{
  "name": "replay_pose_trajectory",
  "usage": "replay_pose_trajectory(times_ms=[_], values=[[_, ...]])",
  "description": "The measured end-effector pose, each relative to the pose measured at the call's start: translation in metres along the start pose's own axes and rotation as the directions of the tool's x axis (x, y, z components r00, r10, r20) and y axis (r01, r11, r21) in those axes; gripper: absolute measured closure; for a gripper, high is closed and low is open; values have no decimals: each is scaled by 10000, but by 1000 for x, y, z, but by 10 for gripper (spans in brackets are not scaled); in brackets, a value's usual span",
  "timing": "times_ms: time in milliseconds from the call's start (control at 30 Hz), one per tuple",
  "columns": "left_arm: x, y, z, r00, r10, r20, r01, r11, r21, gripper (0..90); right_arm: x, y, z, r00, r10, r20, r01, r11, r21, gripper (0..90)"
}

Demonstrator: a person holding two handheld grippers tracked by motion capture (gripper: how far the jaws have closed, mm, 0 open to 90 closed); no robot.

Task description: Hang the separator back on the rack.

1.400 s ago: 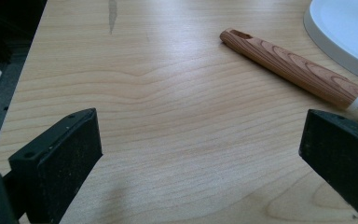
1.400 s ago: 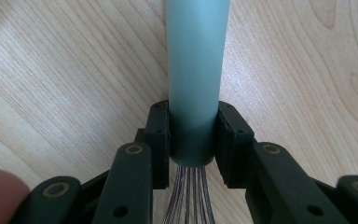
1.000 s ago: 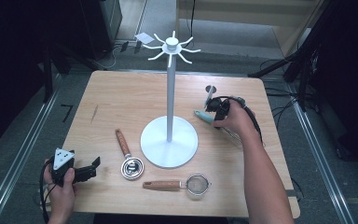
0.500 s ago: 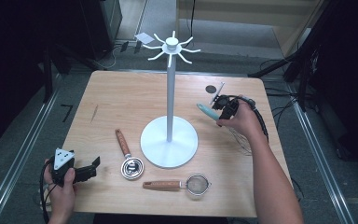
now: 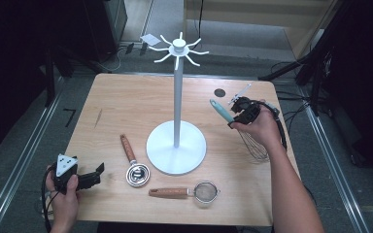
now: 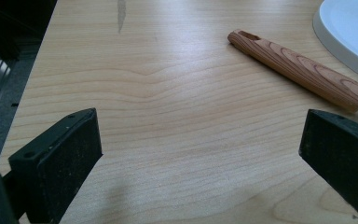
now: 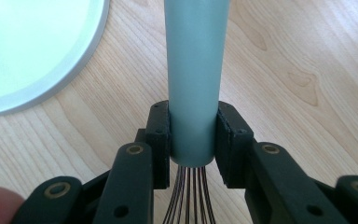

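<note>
Your right tongs [image 5: 237, 112] stay clamped on the teal handle of the whisk [image 5: 222, 110], and over the last second you have lifted it off the counter [image 5: 126, 102], tilting it toward the white hook stand [image 5: 177, 97]. Hanging looks next. Your left tongs [image 5: 95, 174] rest apart, empty, by the counter's near edge.

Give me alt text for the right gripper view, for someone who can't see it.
The right hand-held gripper clamps the teal handle of a whisk, its wires trailing down between the jaws. Behind lies a wooden table, with a white stand base at upper left.
</note>
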State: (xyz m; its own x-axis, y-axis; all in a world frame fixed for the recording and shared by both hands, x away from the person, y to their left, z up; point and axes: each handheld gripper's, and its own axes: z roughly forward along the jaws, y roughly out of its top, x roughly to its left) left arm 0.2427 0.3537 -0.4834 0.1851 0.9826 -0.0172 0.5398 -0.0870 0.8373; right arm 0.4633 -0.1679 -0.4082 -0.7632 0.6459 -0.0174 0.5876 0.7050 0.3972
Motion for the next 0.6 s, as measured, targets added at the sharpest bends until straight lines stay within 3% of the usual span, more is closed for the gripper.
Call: replay_pose_trajectory(times_ms=[300, 600], values=[[0, 0, 0, 10000, -1, -14, 1, 10000, -6, 0, -2, -13, -15, 9989, 339, -308, -366, 9952, -909, 711], [0, 0, 0, 10000, -23, -18, 23, 10000, 16, 0, -2, -27, -27, 9961, 752, -462, -835, 9725, -2173, 711]])
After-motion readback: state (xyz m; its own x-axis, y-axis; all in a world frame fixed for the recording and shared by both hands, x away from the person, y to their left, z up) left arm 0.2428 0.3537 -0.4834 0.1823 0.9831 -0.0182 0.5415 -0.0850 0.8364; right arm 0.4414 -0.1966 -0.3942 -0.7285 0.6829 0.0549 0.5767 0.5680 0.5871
